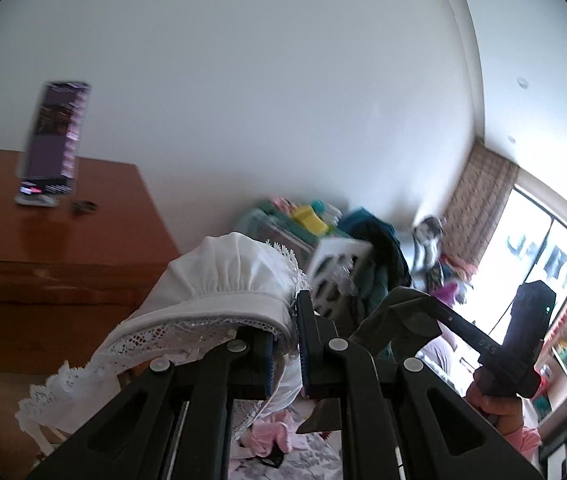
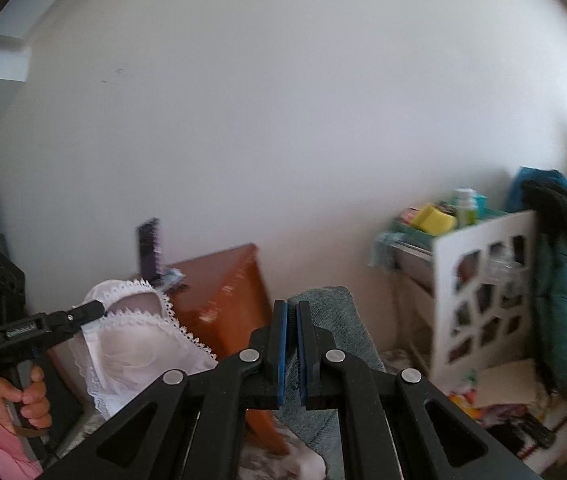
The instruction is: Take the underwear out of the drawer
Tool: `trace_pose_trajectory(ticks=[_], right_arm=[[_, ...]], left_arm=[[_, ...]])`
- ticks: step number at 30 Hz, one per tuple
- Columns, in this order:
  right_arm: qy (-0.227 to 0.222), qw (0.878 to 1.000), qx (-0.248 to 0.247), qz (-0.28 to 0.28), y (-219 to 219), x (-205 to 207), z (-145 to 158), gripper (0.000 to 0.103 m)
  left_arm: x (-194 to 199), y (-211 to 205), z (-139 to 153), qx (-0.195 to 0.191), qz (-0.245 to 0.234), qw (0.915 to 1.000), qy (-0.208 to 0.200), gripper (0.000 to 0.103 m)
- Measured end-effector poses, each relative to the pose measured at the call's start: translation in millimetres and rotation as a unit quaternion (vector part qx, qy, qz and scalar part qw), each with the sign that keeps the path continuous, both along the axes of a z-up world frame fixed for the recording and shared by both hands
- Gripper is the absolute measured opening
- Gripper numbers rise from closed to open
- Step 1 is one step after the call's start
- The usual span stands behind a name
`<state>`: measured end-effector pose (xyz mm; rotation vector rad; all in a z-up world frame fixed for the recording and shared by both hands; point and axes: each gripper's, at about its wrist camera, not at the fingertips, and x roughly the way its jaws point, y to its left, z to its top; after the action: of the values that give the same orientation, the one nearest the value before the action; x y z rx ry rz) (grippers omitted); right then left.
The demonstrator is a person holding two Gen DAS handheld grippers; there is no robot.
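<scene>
Left wrist view: my left tool (image 1: 285, 344) is pinching a white lace-trimmed undergarment (image 1: 219, 280) between its blue-padded fingers, which are standing only a narrow gap apart with the fabric filling it. The garment is draping from the centre to the lower left of the frame, clear of any drawer, its lace edge trailing toward the bottom left. Behind it, at left, the brown wooden dresser (image 1: 63, 240) is carrying a dark upright box (image 1: 53, 140), blurred.

At lower right of the same frame my right tool (image 1: 399, 320) is showing side-on, with my right hand (image 1: 491, 400) wrapped around its handle. A grey-green cloth (image 1: 379, 328) is hanging from its fingers.

Right wrist view: my right tool (image 2: 291, 344) is holding that grey-green piece of cloth (image 2: 335, 320), fingers nearly together, cloth running between them at bottom centre. At lower left my left tool (image 2: 95, 310) is gripping the white lace undergarment (image 2: 135, 344), which is hanging in front of the dresser (image 2: 227, 300). My left hand (image 2: 19, 400) is squeezing the handle in the bottom-left corner.

At right, a white cut-out panel (image 2: 483, 296) is standing beside a teal garment (image 2: 563, 300); shelf items behind are too blurred to identify.
</scene>
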<state>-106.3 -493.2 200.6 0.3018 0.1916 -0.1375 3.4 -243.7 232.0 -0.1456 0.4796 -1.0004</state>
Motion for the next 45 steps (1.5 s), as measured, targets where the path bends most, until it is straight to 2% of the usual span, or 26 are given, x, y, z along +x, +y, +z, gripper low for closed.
trace_pose_trajectory(ticks=[8,12,15,24,28,31,36,41,45], right_arm=[[0.057,0.996,0.030,-0.054,-59.9,-5.7,-43.5,0.005],[0.096,0.992,0.048,-0.066,-80.2,5.6,-72.9,0.005],[0.125,0.988,0.061,-0.066,-91.1,20.1,-96.4,0.005],[0.212,0.971,0.106,-0.033,-100.5,80.5,-178.6,0.005],[0.257,0.958,0.127,-0.011,-94.5,103.9,-222.9,0.005],[0.289,0.946,0.147,0.001,-90.7,111.9,-255.8,0.005],[0.342,0.924,0.171,0.003,-88.4,113.4,-308.5,0.005],[0.386,0.905,0.179,0.008,-81.2,113.3,-349.1,0.005],[0.412,0.891,0.192,0.007,-75.3,111.6,-376.6,0.005]], left_arm=[[3.5,-87.0,-43.9,0.062,-0.036,0.9972,0.018,0.010],[13.6,-121.0,-75.1,0.098,-0.031,0.9943,0.027,0.010],[23.2,-140.6,-99.0,0.122,-0.021,0.9921,0.020,0.011],[50.5,-169.7,-185.9,0.162,-0.010,0.9836,0.078,0.011],[51.6,-179.1,-228.7,0.175,-0.024,0.9775,0.116,0.011],[52.5,-181.7,-260.5,0.176,-0.030,0.9710,0.159,0.011],[55.0,-178.0,-311.3,0.194,-0.025,0.9543,0.226,0.011],[54.2,-169.6,-347.4,0.212,-0.019,0.9417,0.260,0.013],[54.3,-163.8,-355.7,0.217,-0.016,0.9392,0.266,0.016]])
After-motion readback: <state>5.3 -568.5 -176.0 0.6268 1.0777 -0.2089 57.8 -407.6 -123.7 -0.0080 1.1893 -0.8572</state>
